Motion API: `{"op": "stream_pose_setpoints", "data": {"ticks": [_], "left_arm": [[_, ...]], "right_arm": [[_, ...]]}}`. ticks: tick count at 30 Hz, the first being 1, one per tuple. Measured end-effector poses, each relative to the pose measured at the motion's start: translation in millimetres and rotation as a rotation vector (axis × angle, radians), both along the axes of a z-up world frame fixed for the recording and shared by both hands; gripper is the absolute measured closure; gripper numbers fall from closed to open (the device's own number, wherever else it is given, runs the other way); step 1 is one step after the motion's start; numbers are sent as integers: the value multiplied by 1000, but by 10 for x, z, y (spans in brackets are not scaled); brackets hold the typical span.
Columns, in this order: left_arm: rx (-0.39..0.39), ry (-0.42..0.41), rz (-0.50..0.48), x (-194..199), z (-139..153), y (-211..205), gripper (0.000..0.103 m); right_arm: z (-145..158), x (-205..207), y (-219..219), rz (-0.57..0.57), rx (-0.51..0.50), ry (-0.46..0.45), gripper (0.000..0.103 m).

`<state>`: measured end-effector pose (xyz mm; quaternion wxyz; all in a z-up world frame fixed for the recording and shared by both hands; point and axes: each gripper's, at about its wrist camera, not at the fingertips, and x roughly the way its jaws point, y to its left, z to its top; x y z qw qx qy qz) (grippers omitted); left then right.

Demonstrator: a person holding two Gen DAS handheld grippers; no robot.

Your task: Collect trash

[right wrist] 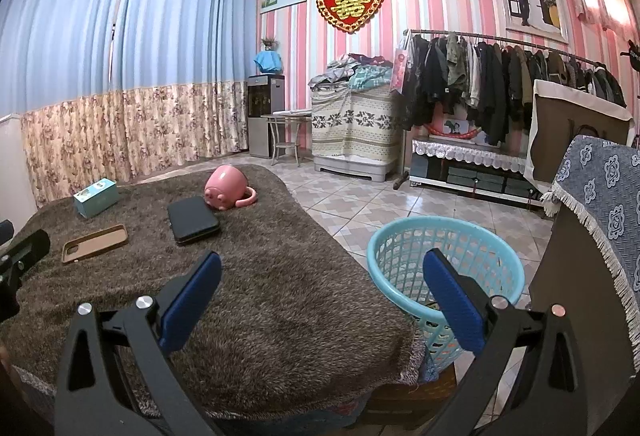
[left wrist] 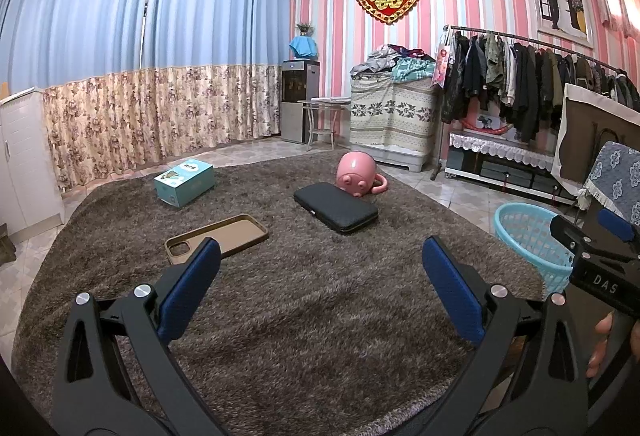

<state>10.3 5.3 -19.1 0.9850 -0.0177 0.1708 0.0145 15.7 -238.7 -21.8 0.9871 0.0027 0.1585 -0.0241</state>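
While both grippers gape empty, phone case [left wrist: 216, 239], wallet [left wrist: 335, 207] and mug [left wrist: 355, 176] dot the rug [left wrist: 300, 316].

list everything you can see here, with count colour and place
rug: 1, brown shaggy, covers the raised surface
phone case: 1, brown, near left on rug
flat case: 1, black, rug centre
mug: 1, pink, on its side behind flat case
box: 1, teal, far left on rug
basket: 1, light blue, off rug's right edge
clothes rack: 1, dark garments, right wall
water dispenser: 1, grey, far corner
left tool: 1, black, blue pads, open
right tool: 1, same, open, by basket
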Motion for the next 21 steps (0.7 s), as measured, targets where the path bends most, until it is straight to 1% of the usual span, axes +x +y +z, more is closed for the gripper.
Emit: {"op": "stream_pose_setpoints", "data": {"ticks": [21], "left_arm": [[8, -3, 1, 13, 33, 25, 5]], "right_arm": [[13, -7, 22, -1, 9, 0, 4]]}}
